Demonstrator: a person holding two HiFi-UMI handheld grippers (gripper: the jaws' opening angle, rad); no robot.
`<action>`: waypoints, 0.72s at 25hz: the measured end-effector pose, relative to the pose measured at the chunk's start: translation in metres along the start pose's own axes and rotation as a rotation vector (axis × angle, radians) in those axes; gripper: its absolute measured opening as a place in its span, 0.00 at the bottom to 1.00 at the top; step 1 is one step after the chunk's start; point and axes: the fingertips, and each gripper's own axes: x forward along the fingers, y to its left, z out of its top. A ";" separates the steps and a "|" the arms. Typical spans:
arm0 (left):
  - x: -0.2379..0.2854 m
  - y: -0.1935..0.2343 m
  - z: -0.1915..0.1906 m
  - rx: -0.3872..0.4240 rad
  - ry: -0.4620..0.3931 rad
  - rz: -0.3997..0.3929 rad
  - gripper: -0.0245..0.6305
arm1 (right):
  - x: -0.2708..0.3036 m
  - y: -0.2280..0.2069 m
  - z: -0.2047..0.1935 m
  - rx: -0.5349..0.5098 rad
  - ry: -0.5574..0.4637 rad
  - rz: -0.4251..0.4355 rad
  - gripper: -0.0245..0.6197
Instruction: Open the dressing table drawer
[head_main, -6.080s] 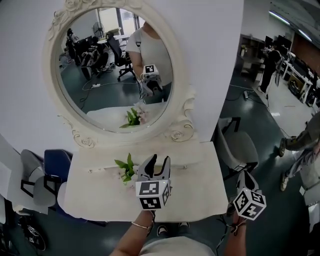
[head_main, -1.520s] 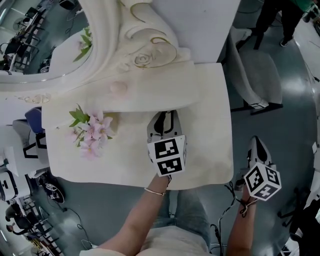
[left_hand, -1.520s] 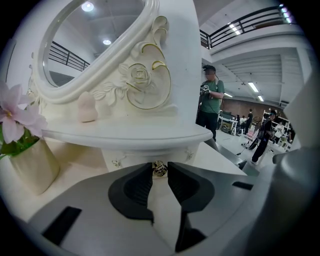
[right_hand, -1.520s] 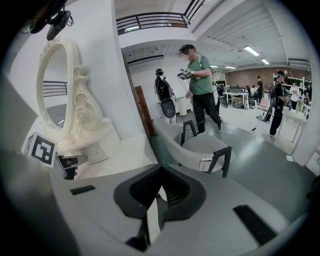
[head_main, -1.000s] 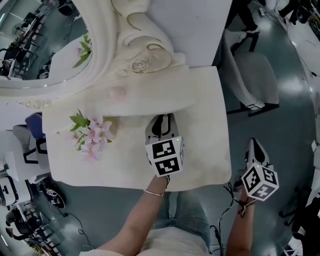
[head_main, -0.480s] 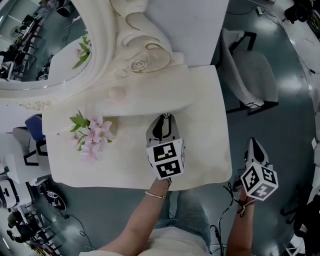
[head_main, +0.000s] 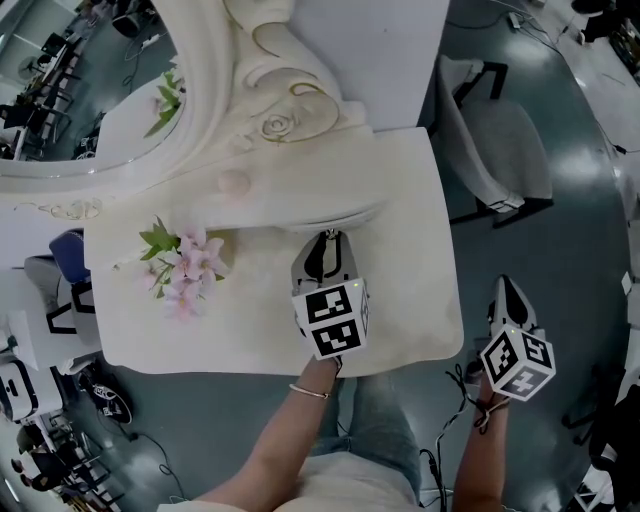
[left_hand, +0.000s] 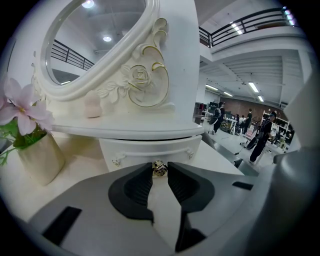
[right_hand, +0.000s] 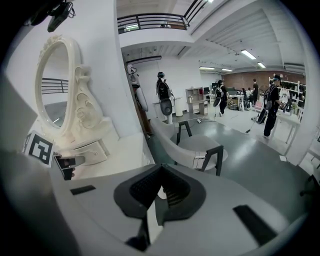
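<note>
Drawer knob (left_hand: 159, 169) clamped by left hand-held gripper (head_main: 328, 238); right hand-held gripper (right_hand: 162, 171) closed; white tabletop (head_main: 240, 320)

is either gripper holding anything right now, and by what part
The left gripper is shut on the gold knob of the drawer, pinched between its jaw tips. The right gripper holds nothing, jaws together.

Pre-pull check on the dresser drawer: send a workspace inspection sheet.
Surface: white tabletop.
Job's things: drawer under the shelf, knob facing front.
Clutter: flower vase at left.
Grippers: left gripper shut on knob; right gripper shut, empty, beyond the table's right edge.
Cables: black cord by the right hand.
Surroundings: mirror, grey chair, people far off.
</note>
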 end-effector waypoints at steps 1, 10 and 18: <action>-0.001 0.000 -0.001 0.000 0.001 0.000 0.20 | -0.001 0.000 0.000 0.001 -0.001 -0.001 0.05; -0.004 -0.002 -0.003 0.011 0.005 -0.004 0.20 | -0.010 -0.004 -0.005 0.010 -0.003 -0.013 0.05; -0.004 -0.002 -0.003 0.017 0.006 -0.003 0.20 | -0.009 -0.006 -0.007 0.022 -0.001 -0.023 0.05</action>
